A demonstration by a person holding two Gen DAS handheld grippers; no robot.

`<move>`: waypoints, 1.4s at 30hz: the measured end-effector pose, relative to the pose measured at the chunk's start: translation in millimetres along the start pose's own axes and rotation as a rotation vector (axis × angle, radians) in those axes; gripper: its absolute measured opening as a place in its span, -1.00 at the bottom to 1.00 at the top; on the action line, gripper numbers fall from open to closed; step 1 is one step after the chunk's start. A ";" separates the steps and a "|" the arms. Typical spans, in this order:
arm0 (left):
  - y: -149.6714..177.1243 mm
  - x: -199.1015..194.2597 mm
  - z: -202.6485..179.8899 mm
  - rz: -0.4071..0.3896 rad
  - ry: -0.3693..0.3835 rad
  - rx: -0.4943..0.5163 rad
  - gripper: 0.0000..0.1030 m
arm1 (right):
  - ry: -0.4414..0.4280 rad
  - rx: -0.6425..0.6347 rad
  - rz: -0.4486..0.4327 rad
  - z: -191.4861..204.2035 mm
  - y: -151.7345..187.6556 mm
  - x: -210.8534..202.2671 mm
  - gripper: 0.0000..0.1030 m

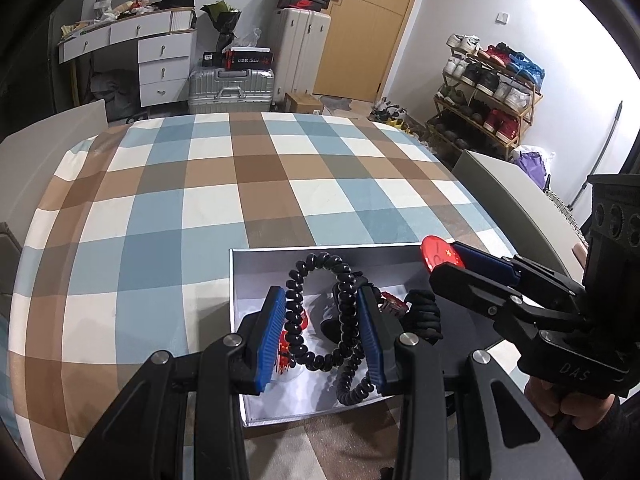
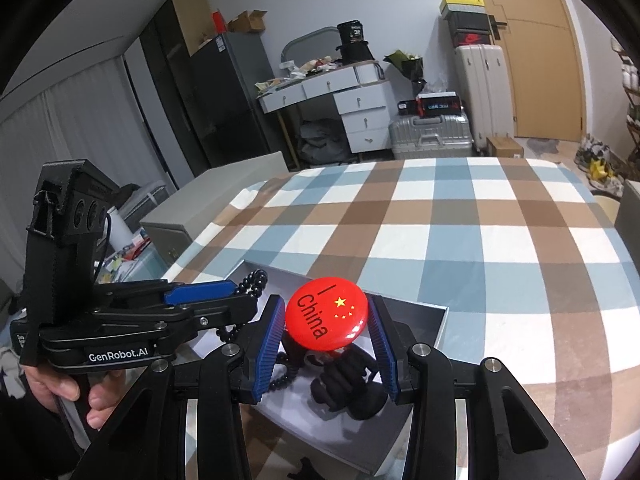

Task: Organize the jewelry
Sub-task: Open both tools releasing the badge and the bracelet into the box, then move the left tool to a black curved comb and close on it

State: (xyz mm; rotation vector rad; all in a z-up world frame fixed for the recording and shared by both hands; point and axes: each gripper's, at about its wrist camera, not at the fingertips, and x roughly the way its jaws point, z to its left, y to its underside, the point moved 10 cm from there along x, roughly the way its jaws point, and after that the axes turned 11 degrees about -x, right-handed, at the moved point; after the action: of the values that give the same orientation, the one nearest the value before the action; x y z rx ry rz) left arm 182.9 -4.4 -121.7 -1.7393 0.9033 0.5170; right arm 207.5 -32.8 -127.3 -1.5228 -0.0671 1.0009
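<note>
we see a shallow grey box (image 1: 236,280) lying on the checked cloth (image 1: 200,200) that covers the worktop, near its front edge. in the left wrist view our left hand-held gripper (image 1: 324,332) hangs over the box, its blue pads (image 1: 272,336) drawn in narrow on a black beaded bracelet (image 1: 316,308); the loop rises between the pads and curls above them, while its lower end trails down to the box floor. we cannot tell for certain how hard the pads press, but the loop sits between them and touches both.

our right hand-held gripper (image 2: 326,320) holds a round red badge (image 2: 326,314) by its edges, one blue pad on each side. the badge carries black lettering and yellow stars, and it hovers above the box, tilted towards the camera. in the left wrist view the same badge (image 1: 438,256) shows at the box's far right corner.

inside the box lie a black knotted cord piece (image 2: 348,384) just under the badge, a small red item (image 1: 394,302) beside it, and a red piece (image 1: 285,354) partly hidden behind the left pad. a hand (image 2: 60,388) grips the left tool's handle.
</note>
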 end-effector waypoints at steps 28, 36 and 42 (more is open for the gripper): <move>19.9 -29.3 -6.8 -0.020 -0.076 0.051 0.01 | 0.095 -0.006 -0.054 2.5 13.7 -65.5 0.32; 34.9 -43.7 -15.4 -0.016 -0.082 0.059 0.24 | 0.126 -0.003 -0.082 8.6 20.9 -90.6 0.46; 51.8 -47.8 -18.5 0.009 -0.080 0.041 0.34 | 0.143 0.030 -0.078 7.3 36.7 -102.6 0.72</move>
State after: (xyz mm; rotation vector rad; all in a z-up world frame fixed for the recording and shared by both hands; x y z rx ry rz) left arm 111.3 -14.3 -112.5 -1.6664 0.8594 0.5661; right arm 121.2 -94.7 -101.8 -1.5489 -0.0104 0.8257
